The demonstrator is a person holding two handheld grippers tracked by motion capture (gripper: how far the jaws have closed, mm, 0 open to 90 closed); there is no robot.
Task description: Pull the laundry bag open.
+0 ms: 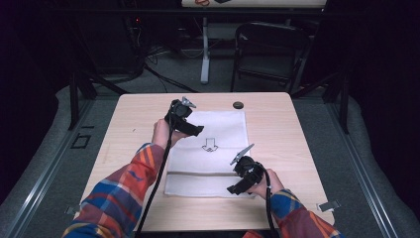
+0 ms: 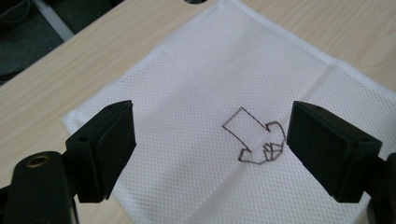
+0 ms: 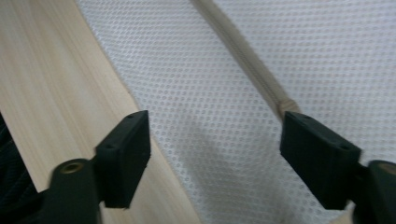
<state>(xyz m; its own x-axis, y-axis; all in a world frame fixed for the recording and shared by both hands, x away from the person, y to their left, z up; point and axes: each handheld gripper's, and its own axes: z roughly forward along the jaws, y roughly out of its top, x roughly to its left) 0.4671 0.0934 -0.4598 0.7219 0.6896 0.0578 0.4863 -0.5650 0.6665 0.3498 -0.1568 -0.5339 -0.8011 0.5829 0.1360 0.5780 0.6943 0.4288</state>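
Observation:
A white mesh cloth (image 1: 223, 130) lies flat in the middle of the wooden table (image 1: 133, 119), with a black arrow outline (image 1: 209, 145) drawn on it. A narrow white strip of the same fabric (image 1: 198, 185) lies just in front of it, a thin line of wood between them. My left gripper (image 1: 196, 132) hovers over the cloth's left part, open, with the cloth (image 2: 187, 84) and arrow (image 2: 254, 140) seen between its empty jaws. My right gripper (image 1: 233, 190) is open over the strip's right end (image 3: 201, 130); nothing is between its jaws.
A small dark round object (image 1: 238, 105) sits near the table's far edge. Behind the table stand a black folding chair (image 1: 270, 49) and a white post (image 1: 205, 54). Bare wood borders the cloth on both sides. A metal clip (image 1: 328, 205) sits at the near right corner.

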